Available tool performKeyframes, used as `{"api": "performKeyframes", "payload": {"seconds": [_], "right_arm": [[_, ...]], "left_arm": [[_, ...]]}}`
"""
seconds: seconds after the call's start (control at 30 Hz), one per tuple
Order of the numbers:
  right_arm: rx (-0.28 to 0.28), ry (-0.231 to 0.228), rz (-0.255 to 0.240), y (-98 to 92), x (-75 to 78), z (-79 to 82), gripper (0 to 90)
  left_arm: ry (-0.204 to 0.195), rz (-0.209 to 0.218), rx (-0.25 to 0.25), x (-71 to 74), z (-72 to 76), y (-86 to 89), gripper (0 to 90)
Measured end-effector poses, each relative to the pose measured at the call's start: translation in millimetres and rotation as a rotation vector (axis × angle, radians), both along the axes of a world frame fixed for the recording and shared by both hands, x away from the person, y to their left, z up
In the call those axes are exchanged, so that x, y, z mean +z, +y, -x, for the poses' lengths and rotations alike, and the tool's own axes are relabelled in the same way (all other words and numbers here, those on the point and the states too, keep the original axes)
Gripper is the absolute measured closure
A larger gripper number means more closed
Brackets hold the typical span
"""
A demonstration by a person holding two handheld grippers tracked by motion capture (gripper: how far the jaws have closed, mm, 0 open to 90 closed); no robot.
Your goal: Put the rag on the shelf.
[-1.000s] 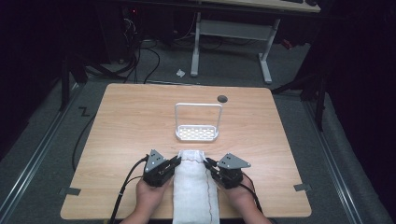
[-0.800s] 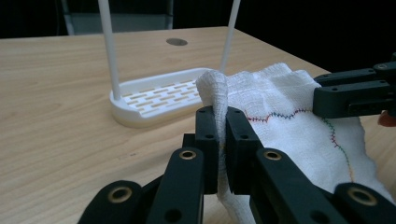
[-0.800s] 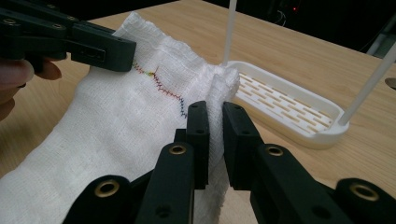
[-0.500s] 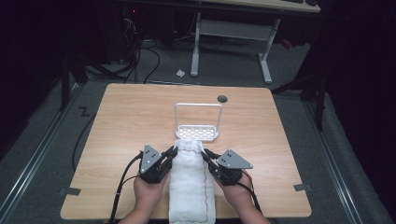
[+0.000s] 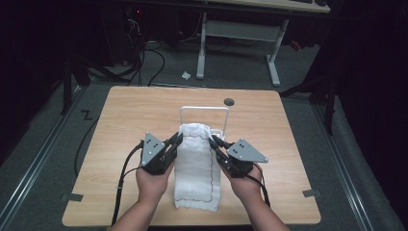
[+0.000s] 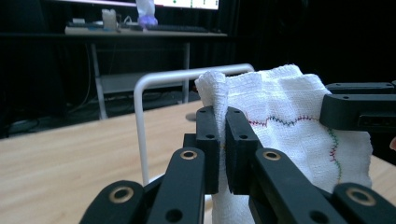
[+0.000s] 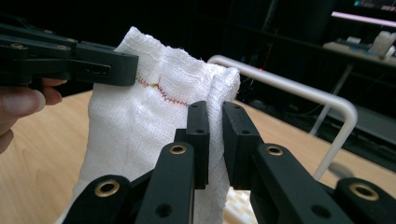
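- High view. A white cloth [image 5: 195, 166] with a thin stitched border runs lengthwise away from the person; its near end lies on the wooden table [image 5: 120, 125] and its far end is raised. The left gripper [image 5: 176, 141] is clamped on the far left corner and the right gripper [image 5: 214, 142] on the far right corner, so both hold the same short far edge. A white wire rack [image 5: 205, 115], made of 1 upright hoop on a perforated base, stands just beyond that edge, along the line of the cloth's long axis. The 2 grippers look equally near to it.
- Left gripper view. The jaws are closed on a bunched fold at the cloth's [image 6: 289, 116] corner, with fabric standing above them. The rack's hoop [image 6: 187, 77] runs crosswise behind the held edge, with its top bar at about the same height. The other gripper [image 6: 359, 109] enters from the right, at the opposite corner.
- Right gripper view. The jaws are pinched on the cloth [image 7: 154, 126] at its other corner. The hoop [image 7: 299, 93] lies beyond and to the right. The other gripper [image 7: 116, 63] comes in from the left, with fingers [image 7: 23, 100] of the person's hand below it.
- Judgement. The likely aim is to drape the cloth over the hoop. That move would depend on the held edge clearing the top bar; whether it does so now cannot be told.
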State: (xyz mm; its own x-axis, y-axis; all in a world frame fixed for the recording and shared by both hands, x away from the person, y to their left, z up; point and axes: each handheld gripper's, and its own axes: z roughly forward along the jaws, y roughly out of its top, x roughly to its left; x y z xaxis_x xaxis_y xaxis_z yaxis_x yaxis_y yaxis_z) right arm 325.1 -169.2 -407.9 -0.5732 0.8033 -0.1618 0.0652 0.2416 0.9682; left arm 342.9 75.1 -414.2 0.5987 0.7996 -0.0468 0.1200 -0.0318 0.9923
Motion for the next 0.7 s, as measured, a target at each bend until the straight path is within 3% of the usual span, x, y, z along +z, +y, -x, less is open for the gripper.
{"api": "performKeyframes", "payload": {"seconds": [0.2, 0.47, 0.7], "right_arm": [[-0.005, -0.046, -0.011, -0.9, 20.6, -5.0, 82.0], [-0.017, -0.092, -0.019, -5.2, 42.0, -8.3, 82.0], [-0.03, -0.118, -0.033, -8.7, 56.5, -14.2, 82.0]], "left_arm": [[-0.04, 0.03, 0.0, 19.6, -7.2, -0.8, 85.9], [-0.09, 0.029, -0.003, 40.9, -13.8, -4.3, 85.9], [-0.107, 0.04, -0.014, 55.1, -22.2, -8.1, 86.0]]}}
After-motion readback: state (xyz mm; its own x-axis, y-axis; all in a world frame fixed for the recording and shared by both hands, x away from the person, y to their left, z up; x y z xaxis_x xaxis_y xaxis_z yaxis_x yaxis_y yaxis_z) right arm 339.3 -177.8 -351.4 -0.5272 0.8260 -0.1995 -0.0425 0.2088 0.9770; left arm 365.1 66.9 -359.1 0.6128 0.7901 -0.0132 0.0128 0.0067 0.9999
